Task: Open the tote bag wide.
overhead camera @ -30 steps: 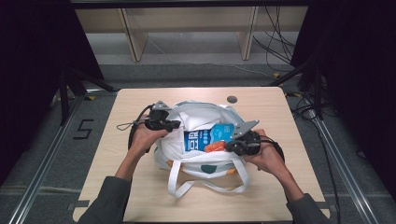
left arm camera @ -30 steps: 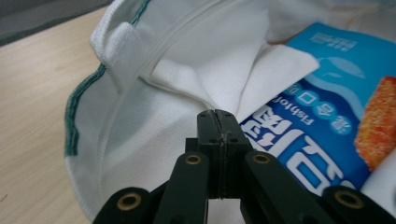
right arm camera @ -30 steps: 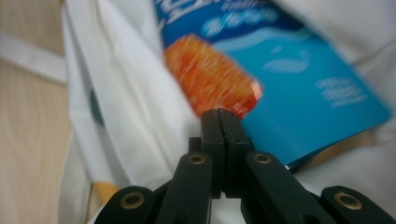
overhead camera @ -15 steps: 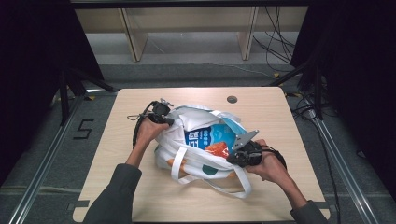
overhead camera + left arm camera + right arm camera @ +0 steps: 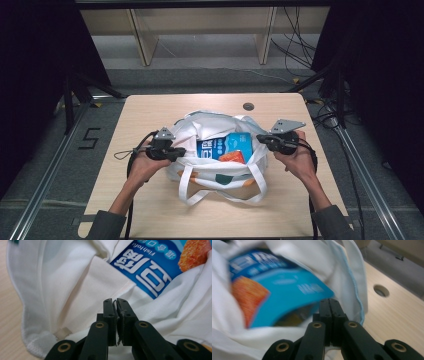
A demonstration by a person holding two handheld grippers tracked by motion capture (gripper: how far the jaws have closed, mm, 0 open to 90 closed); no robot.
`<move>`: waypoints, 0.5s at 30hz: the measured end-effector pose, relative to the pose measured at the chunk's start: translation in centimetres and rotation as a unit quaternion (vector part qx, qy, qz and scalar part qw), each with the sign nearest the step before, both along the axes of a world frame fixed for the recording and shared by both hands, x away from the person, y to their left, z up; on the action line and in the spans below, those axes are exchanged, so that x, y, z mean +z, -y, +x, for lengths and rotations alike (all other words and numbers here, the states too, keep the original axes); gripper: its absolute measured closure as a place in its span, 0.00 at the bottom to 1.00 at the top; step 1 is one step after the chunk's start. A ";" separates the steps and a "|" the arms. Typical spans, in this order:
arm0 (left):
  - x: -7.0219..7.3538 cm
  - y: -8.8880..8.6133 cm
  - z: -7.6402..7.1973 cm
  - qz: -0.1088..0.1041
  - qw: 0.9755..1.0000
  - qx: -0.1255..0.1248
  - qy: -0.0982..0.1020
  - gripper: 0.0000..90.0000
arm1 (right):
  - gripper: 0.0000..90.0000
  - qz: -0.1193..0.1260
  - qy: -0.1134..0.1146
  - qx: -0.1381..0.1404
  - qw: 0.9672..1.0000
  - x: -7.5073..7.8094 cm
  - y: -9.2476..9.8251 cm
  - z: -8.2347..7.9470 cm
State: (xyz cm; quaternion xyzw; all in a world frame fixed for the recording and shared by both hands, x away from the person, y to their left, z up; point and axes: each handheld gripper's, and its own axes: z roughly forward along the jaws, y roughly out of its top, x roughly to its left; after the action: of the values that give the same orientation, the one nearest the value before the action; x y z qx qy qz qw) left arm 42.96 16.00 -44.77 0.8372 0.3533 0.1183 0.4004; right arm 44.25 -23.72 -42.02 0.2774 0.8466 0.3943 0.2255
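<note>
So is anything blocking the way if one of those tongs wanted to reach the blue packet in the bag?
Nothing visible does. The white bag is held open at both sides by the left tongs and right tongs, and the blue packet lies uncovered on top inside.

Light wood table [image 5: 150,115] w/ round hole [image 5: 248,106] near far edge; white tote bag [image 5: 215,172] lies mid-table, straps trailing toward near edge.
</note>
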 end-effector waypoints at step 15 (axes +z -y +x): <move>0.9 0.0 -0.4 0.003 1.000 -0.010 0.008 0.92 | 1.00 -0.024 -0.045 -0.019 0.999 -3.2 0.2 1.8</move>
State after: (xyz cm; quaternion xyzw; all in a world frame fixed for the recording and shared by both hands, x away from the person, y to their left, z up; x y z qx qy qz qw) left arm 42.53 16.04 -43.85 0.8407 0.3416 0.1217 0.4021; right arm 46.02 -23.95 -45.20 0.3050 0.8599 0.3564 0.2011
